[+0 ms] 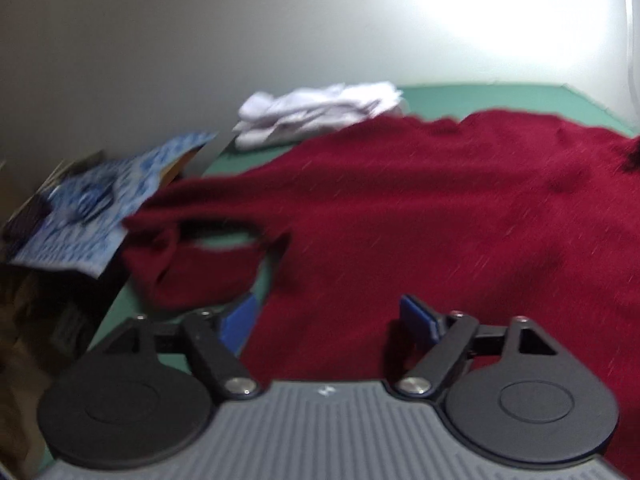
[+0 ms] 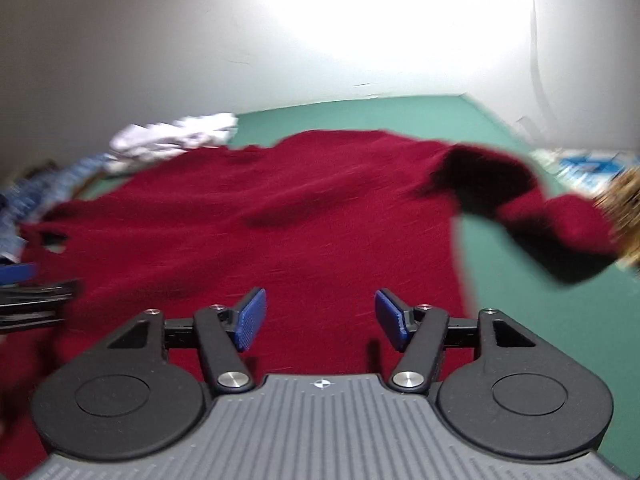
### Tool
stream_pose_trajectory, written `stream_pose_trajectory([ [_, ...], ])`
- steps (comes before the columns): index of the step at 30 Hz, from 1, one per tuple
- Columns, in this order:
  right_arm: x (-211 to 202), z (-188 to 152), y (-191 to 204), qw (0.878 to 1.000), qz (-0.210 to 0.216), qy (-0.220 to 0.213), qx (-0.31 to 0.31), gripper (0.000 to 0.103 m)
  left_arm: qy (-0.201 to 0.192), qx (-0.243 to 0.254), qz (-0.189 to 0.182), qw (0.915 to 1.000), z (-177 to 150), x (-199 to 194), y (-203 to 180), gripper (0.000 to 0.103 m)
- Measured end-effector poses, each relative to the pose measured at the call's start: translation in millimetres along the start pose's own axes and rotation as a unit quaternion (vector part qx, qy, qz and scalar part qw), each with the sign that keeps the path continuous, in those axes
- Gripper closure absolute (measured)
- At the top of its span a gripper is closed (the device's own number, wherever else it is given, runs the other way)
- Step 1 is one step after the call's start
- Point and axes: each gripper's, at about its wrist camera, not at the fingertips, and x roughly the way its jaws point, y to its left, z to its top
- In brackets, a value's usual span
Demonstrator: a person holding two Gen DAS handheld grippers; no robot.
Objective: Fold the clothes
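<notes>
A pile of white clothes (image 1: pixel 316 116) is seen at the far left corner of the green table (image 1: pixel 500 98), touching or just behind the far edge of the red sweater (image 1: pixel 440 208). Off the table's left edge, a blue-and-white patterned cloth (image 1: pixel 100 208) is draped over a cardboard box (image 1: pixel 24 320), close beside the sweater's left sleeve. At the right edge of the right wrist view, a blurred brown fringed thing (image 2: pixel 624 216) is seen next to the other sleeve; what it is cannot be told. A white wall (image 2: pixel 160 40) is seen behind the table.

The sweater is spread flat across most of the table. Its body runs from the near side toward the wall, and its sleeves are stretched out sideways to left and right, so that the widest span lies across the table. The left cuff is bunched near the table's left edge; the right sleeve is crumpled, with dark folds.

The left gripper (image 1: pixel 328 320) is held over the sweater's near left part, its jaws apart and nothing between them. The right gripper (image 2: pixel 320 316) is held over the near middle, jaws likewise apart and empty.
</notes>
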Motion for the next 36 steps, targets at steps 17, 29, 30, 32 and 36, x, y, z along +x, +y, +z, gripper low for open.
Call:
stream_pose_trajectory([
  [17,61,36,-143,0.989,-0.122,0.055,0.067,0.079,0.115,-0.069,-0.056,0.9893,-64,-76,30,0.030],
  [29,-55,-25,-70,0.973,0.180,0.140,0.020,0.045,0.123,-0.111,-0.190,0.9677,-70,-78,70,0.096],
  [30,-61,-32,-67,0.973,0.180,0.141,0.027,0.045,0.124,-0.106,-0.196,0.9669,-71,-79,74,0.099],
  [32,-75,-46,-59,0.972,0.180,0.144,0.039,0.045,0.124,-0.096,-0.208,0.9654,-74,-79,83,0.100],
  [36,-102,-74,-44,0.970,0.180,0.149,0.064,0.042,0.116,-0.043,-0.206,0.9706,-76,-80,84,0.101],
])
